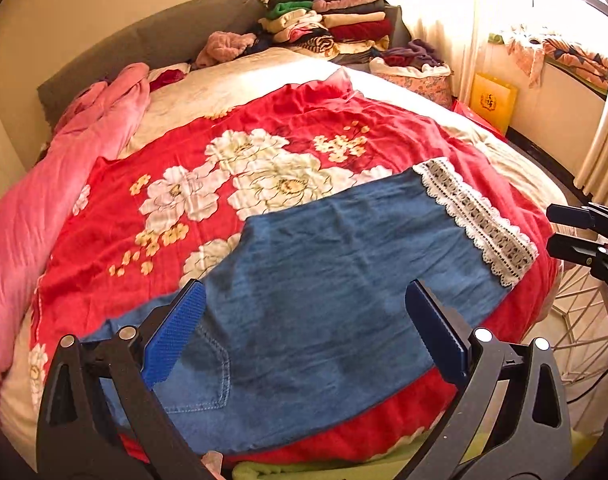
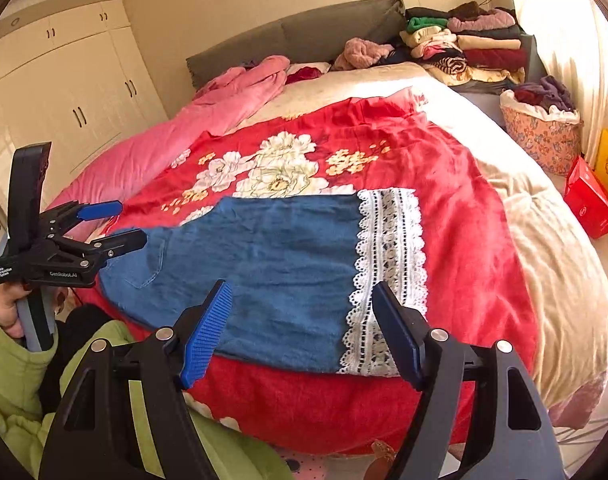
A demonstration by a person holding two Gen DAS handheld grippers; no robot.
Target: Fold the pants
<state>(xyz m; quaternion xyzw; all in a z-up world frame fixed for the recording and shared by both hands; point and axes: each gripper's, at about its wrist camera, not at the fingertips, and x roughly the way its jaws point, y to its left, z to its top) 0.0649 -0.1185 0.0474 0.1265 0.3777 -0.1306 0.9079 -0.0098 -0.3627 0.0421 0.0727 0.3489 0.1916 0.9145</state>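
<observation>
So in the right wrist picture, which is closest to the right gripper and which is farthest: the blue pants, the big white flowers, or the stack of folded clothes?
From the right gripper:
1. Blue pants, right under its fingers.
2. White flowers, mid-bed on the red blanket.
3. Folded clothes stack, far corner by the headboard.

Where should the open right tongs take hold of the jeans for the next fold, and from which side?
Probably the lace hem at its near corner, coming from the bed's near edge. The jeans lie flat on the red blanket, so only an edge offers a pinch; that corner lies just ahead of the right tongs.
</observation>
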